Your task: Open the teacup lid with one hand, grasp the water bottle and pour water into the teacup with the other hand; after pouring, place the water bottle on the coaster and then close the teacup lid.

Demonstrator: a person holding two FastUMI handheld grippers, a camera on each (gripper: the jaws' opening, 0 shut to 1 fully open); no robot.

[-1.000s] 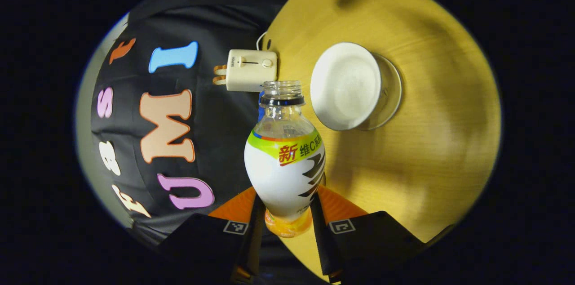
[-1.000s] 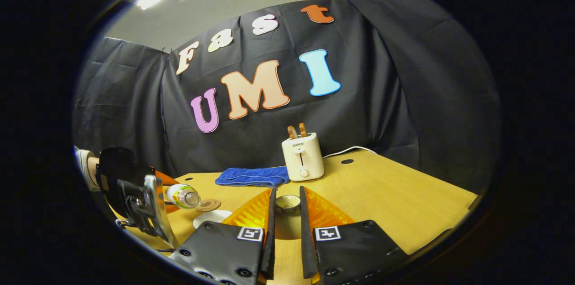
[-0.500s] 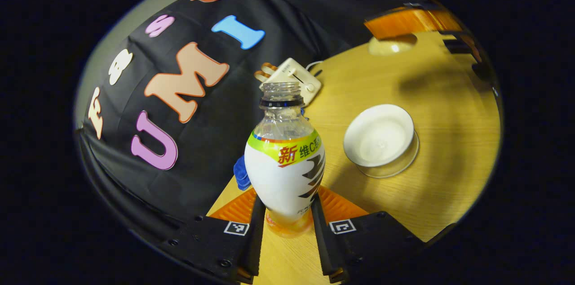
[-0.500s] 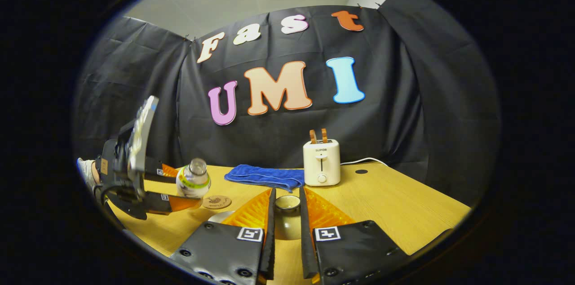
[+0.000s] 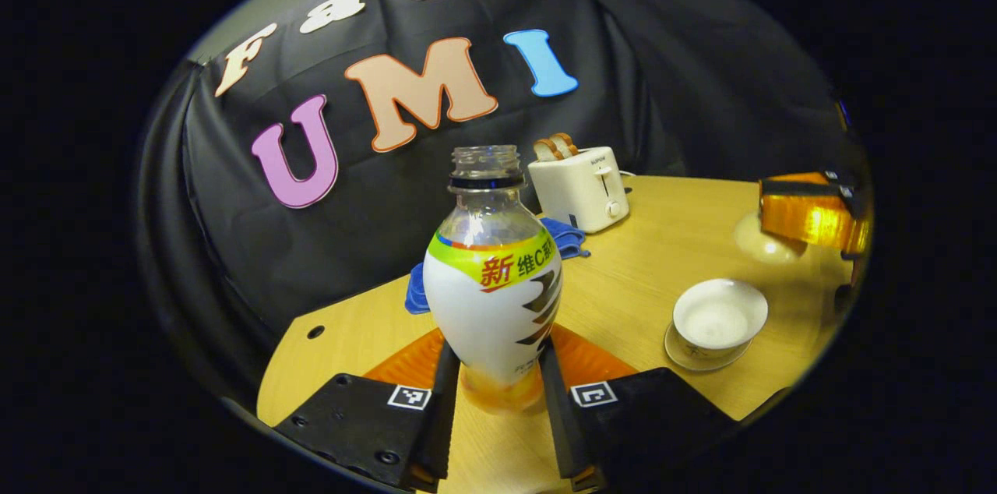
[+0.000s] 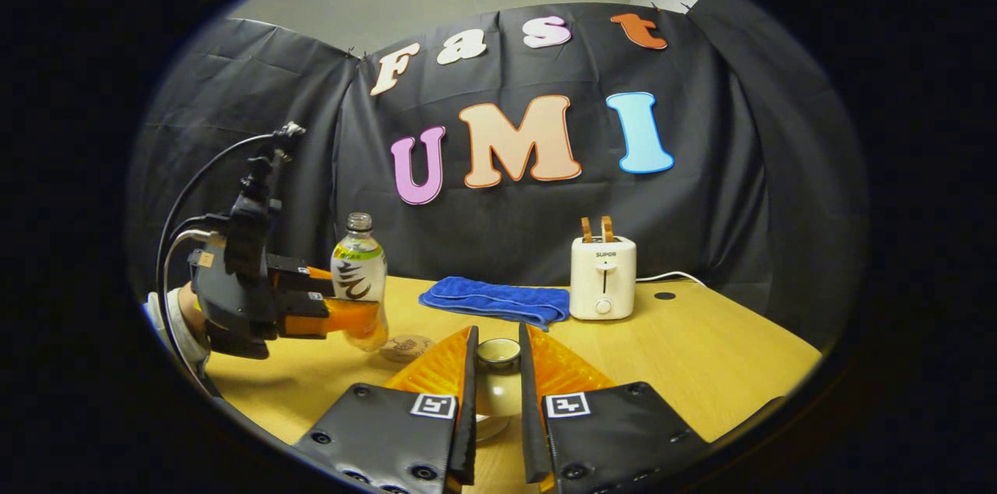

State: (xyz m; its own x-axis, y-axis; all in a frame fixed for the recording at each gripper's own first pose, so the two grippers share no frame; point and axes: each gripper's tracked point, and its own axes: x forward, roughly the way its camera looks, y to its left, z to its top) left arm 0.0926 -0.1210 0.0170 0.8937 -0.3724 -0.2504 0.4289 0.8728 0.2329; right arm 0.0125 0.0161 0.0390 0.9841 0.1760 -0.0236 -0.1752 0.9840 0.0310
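Left gripper view: left gripper (image 5: 492, 393) is clamping the low, narrow part of the clear plastic water bottle with the white-and-green label (image 5: 492, 284), both fingers pressing its sides; bottle is standing upright with its neck uncapped, so nothing is spilling. Ahead and right of it the white porcelain teacup on its glass saucer (image 5: 718, 320) is sitting open on the light wooden table (image 5: 646, 260). Farther right, the right gripper (image 5: 810, 217) is holding the pale round teacup lid (image 5: 759, 241) clear of the cup, presumably to leave the mouth free. A cream toaster (image 5: 580, 186) and a folded blue cloth (image 5: 565, 235) are sitting behind the bottle. Right gripper view: right gripper (image 6: 495, 400) is pinching the lid (image 6: 498, 369) between narrow fingers, knob facing forward. Off to its left the left gripper (image 6: 311, 307) is carrying the bottle (image 6: 359, 276) just above and beside the round brown cork coaster (image 6: 407, 347); whether the base is touching it, cannot tell. Judging by this, pouring is done and set-down on the coaster is next.
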